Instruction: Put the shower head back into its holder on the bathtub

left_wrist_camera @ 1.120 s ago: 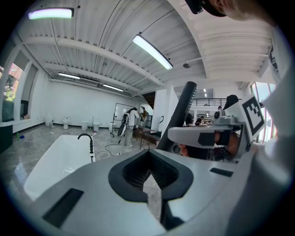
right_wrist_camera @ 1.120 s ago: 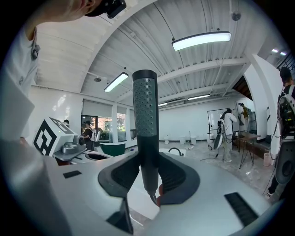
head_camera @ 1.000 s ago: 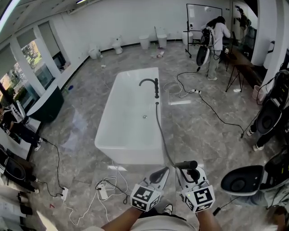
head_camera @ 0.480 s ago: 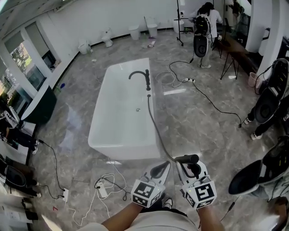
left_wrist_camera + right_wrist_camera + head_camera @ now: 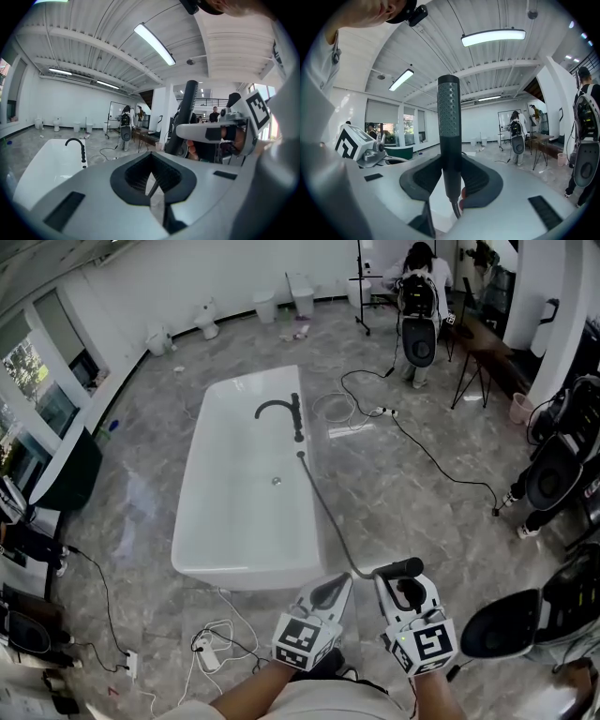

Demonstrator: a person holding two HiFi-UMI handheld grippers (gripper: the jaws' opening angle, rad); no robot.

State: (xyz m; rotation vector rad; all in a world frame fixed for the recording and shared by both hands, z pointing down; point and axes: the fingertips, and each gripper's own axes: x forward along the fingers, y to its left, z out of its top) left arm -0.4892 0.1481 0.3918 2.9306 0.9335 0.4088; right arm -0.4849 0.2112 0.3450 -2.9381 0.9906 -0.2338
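Note:
A white freestanding bathtub [image 5: 234, 521] stands ahead on the marble floor, with a black arched faucet [image 5: 279, 412] on its right rim. A dark hose [image 5: 323, 512] runs from the faucet's post down to the black shower head [image 5: 399, 569]. My right gripper [image 5: 401, 583] is shut on the shower head's handle. In the right gripper view the handle [image 5: 448, 117] stands upright between the pads. My left gripper [image 5: 334, 587] is shut and empty just left of it, short of the tub's near end. The left gripper view shows the tub [image 5: 40, 164] and faucet [image 5: 78, 147] ahead.
White cables and a power strip [image 5: 207, 645] lie on the floor near the tub's front left corner. A black cable [image 5: 431, 460] crosses the floor to the right. Black equipment [image 5: 555, 474] stands at the right, a person [image 5: 416, 282] and toilets [image 5: 204, 315] at the back.
Both grippers have been carried forward together towards the tub, the shower head still held. The tub and faucet have shifted left in the head view.

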